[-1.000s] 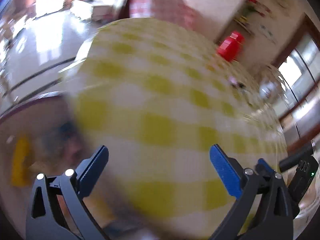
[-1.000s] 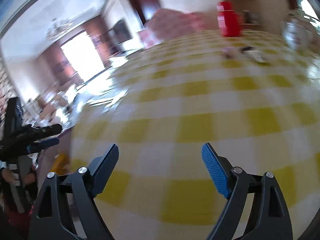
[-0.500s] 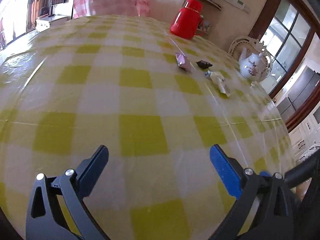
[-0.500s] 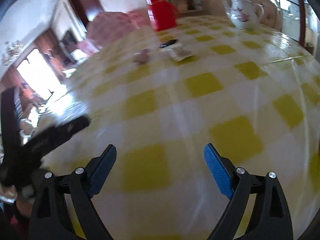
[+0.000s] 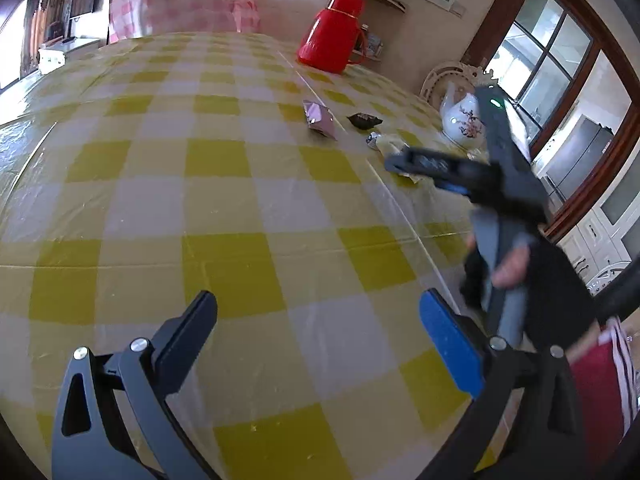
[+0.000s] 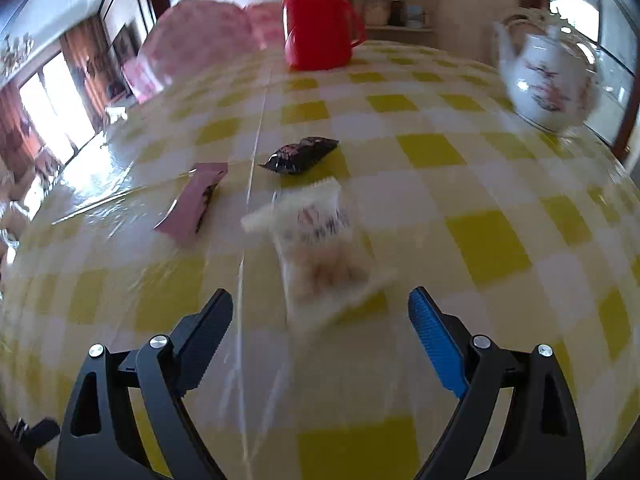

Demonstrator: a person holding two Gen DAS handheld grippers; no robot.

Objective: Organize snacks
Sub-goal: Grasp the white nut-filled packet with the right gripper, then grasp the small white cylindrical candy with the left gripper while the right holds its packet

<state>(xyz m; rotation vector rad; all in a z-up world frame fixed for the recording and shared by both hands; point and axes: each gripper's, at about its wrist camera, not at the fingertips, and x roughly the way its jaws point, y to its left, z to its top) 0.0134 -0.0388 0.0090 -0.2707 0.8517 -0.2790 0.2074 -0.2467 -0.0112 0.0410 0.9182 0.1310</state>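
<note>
The right gripper (image 6: 320,320) was held wide open just short of the white snack packet (image 6: 320,252); nothing was gripped. An approach was judged underway; lowering and closing were called for.

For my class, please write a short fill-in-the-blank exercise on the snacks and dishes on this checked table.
1. The flask at the table's far side is ____.
2. The white packet lies directly ahead of the ____ tool.
3. The dark packet lies between the white packet and the ____.
4. The teapot is white with a ____ pattern.

Missing words: red; right; flask; floral
</note>
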